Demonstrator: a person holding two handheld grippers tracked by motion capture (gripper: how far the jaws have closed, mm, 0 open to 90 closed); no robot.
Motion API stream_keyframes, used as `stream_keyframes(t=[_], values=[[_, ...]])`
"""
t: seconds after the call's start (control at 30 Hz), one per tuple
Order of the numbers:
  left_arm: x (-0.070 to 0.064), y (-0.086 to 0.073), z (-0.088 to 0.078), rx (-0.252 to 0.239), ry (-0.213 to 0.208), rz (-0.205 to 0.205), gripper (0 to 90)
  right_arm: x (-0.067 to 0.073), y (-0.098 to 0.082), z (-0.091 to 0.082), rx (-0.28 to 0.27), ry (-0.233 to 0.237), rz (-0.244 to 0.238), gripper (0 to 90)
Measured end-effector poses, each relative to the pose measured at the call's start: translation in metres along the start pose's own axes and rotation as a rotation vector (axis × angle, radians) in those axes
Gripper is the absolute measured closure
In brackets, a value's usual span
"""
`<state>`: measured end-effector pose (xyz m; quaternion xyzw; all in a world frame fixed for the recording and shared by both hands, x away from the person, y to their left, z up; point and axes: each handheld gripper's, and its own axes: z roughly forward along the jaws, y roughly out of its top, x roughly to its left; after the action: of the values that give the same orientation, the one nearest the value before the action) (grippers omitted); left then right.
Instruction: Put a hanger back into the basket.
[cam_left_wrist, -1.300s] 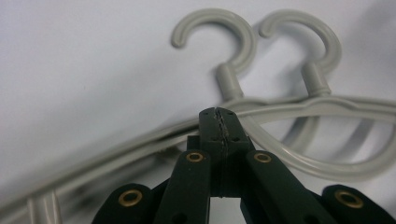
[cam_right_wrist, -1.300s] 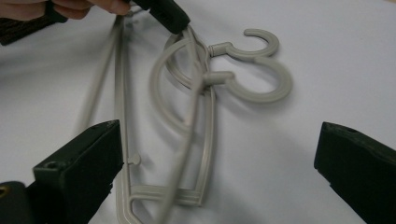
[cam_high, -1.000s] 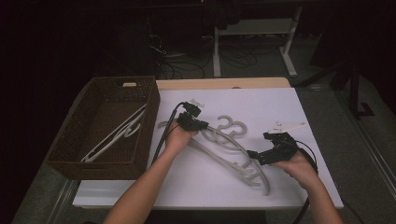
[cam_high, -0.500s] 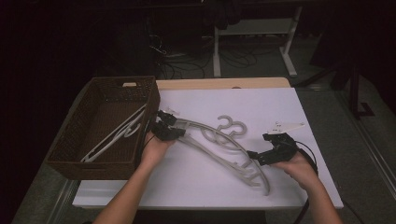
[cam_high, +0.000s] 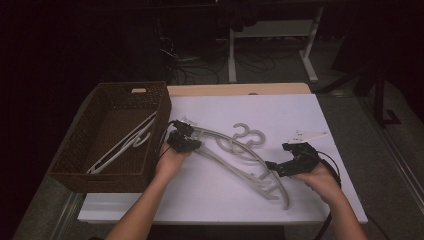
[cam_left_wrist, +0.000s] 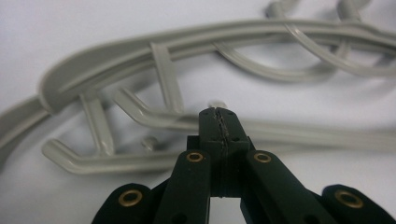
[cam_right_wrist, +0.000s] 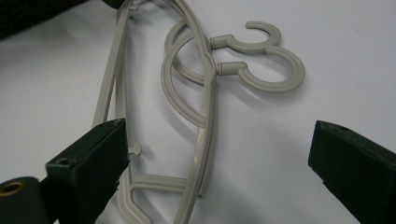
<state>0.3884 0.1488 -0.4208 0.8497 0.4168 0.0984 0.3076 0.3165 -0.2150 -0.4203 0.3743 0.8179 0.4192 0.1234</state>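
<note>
Two grey plastic hangers (cam_high: 240, 155) lie stacked on the white tabletop (cam_high: 310, 110), their hooks (cam_high: 247, 135) pointing away from me. My left gripper (cam_high: 198, 145) is at their left end beside the basket. In the left gripper view it (cam_left_wrist: 217, 114) has its jaws pressed together with nothing between them, its tip just short of a thin lower bar of the hangers (cam_left_wrist: 187, 51). My right gripper (cam_high: 270, 165) is at the hangers' right end, open. In the right gripper view its jaws (cam_right_wrist: 219, 140) stand wide apart, with the hanger arms (cam_right_wrist: 205, 93) running up between them nearer the left jaw.
A dark woven basket (cam_high: 162, 112) stands at the table's left with a white hanger (cam_high: 125, 145) lying inside it. A strip of bare wood (cam_high: 240, 89) shows at the far table edge. Beyond the table, desk legs and cables stand on a dark floor.
My left hand has moved left along the hangers, from near their middle to their left end by the basket. The hangers and my right hand have kept still.
</note>
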Motion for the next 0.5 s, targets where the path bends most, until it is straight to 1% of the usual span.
stream_keyframes(t=[0.07,0.1,0.17,0.27,0.33,0.43,0.5], values=[[-0.004,-0.007,0.003,0.026,-0.006,0.008,90.0,0.0,0.0,-0.001,-0.005,0.0,0.004,4.9],[-0.004,-0.01,0.004,0.03,-0.007,0.011,90.0,-0.001,0.0,-0.001,-0.006,0.0,0.005,4.9],[-0.004,-0.013,0.007,0.018,-0.012,0.005,90.0,-0.001,0.0,-0.001,-0.004,0.0,0.004,4.9],[-0.002,-0.01,0.011,0.026,-0.011,-0.004,90.0,0.001,0.0,0.0,-0.002,0.001,0.0,4.9],[-0.003,-0.008,0.009,0.021,-0.007,0.002,90.0,0.001,0.0,-0.001,-0.002,0.0,-0.001,4.9],[-0.001,-0.003,0.012,0.027,0.004,0.01,90.0,0.0,0.0,-0.001,-0.005,-0.001,0.004,4.9],[0.001,0.002,0.015,0.022,0.006,0.004,90.0,-0.001,0.0,0.0,-0.002,-0.002,0.004,4.9]])
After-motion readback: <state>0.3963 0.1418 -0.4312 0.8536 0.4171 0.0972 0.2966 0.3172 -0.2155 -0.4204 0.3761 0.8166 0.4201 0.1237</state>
